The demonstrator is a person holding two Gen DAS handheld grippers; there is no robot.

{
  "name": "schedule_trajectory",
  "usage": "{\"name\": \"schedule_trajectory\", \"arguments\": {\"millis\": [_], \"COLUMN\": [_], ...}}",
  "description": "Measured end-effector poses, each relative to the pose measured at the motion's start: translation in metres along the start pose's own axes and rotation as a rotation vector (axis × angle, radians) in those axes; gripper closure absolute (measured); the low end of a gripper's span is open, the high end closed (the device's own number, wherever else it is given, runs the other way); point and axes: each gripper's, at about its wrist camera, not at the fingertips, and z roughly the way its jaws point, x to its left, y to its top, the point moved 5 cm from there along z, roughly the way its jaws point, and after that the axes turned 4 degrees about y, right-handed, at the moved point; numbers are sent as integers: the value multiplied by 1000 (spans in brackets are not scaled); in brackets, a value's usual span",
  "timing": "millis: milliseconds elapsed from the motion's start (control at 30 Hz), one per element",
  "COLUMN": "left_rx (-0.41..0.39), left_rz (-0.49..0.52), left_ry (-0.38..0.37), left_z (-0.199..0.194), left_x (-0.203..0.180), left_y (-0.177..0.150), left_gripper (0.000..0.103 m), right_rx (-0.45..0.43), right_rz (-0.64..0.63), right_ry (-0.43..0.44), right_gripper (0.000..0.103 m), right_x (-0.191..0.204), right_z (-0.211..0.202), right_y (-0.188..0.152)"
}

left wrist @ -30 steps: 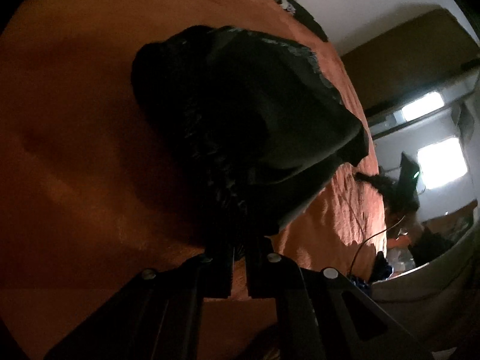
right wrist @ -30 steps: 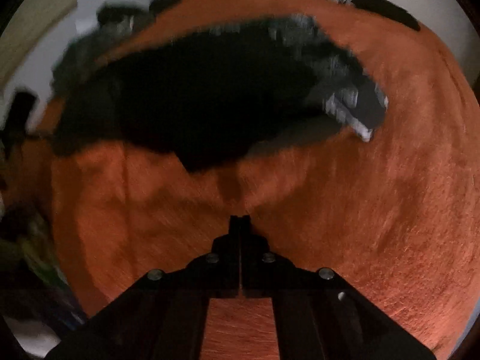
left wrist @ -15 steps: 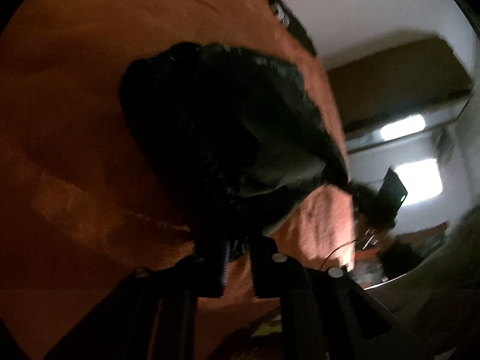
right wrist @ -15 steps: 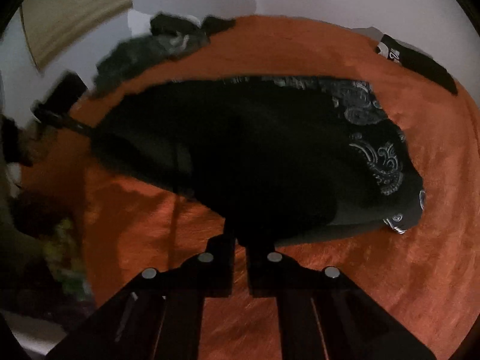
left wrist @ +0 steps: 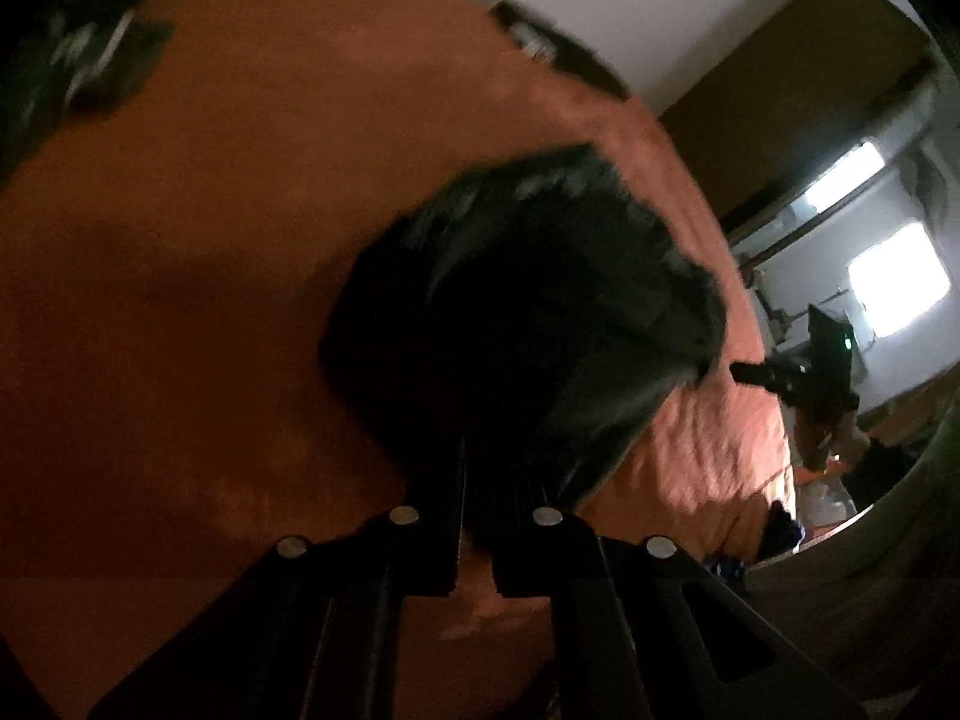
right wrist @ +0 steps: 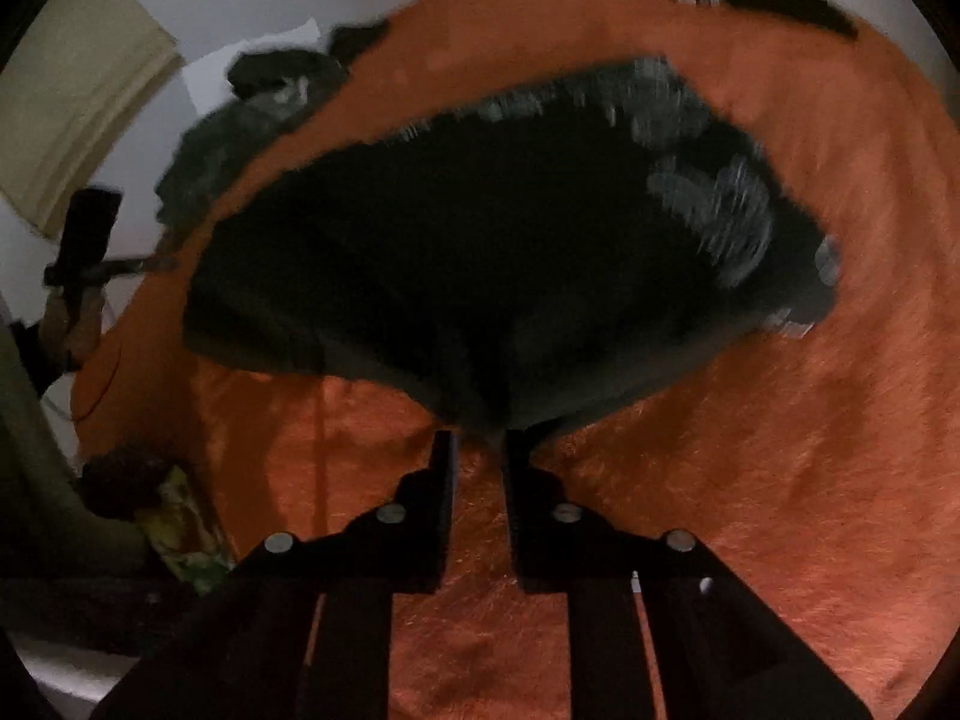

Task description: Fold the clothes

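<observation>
My left gripper [left wrist: 477,468] has just been opening its jaws; a dark bunched fold of the black garment [left wrist: 528,324] sits between the flat matte-black fingers, but blur and shadow leave it unclear whether the pads press on it. My right gripper [right wrist: 477,450] has likewise just been opening; the garment's [right wrist: 480,252] lower edge hangs just at its fingertips, and orange cover shows through the gap, so nothing is clamped there. The garment is soft, dull black cloth, gathered into a rounded mound on the orange bedcover [right wrist: 810,450], with a pale grey printed pattern [right wrist: 714,210] on its far right side. The bedcover is a fuzzy, short-piled fabric, lightly rumpled. A second dark heap of clothing [right wrist: 252,108] lies at the bed's far left edge.
</observation>
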Motion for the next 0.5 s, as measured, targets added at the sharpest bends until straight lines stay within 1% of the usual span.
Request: {"name": "schedule_trajectory", "arguments": {"millis": [67, 100, 133, 200, 267, 300, 333, 367, 433, 500], "left_rx": [-27, -28, -26, 4, 73, 91, 91, 73, 59, 47], "left_rz": [20, 41, 66, 113, 124, 107, 71, 22, -48, -82], "left_ry": [-15, -11, -4, 74, 193, 212, 204, 180, 160, 153], "left_z": [13, 26, 42, 71, 103, 111, 112, 109, 99, 88], "left_x": [-19, -28, -37, -38, -23, -14, -4, 7, 18, 22], "left_y": [21, 26, 29, 25, 6, -3, -12, -18, -20, -16], "left_gripper": [65, 62, 61, 61, 62, 65, 72, 78, 84, 85], "right_rx": [-78, -119, -149, -160, -104, -71, -64, -61, -101, -91], "right_rz": [-28, -37, -44, -90, -144, -170, -214, -251, -218, -147], "right_ry": [8, 17, 35, 5, -64, -114, -176, -237, -331, -388], "right_gripper": [89, 89, 89, 89, 89, 89, 92, 95, 103, 103], "right_x": [8, 12, 15, 16, 3, -9, -27, -46, -79, -96], "right_z": [-11, -14, -10, 12, 43, 56, 65, 74, 69, 61], "right_y": [16, 26, 38, 54, 59, 56, 54, 53, 60, 71]}}
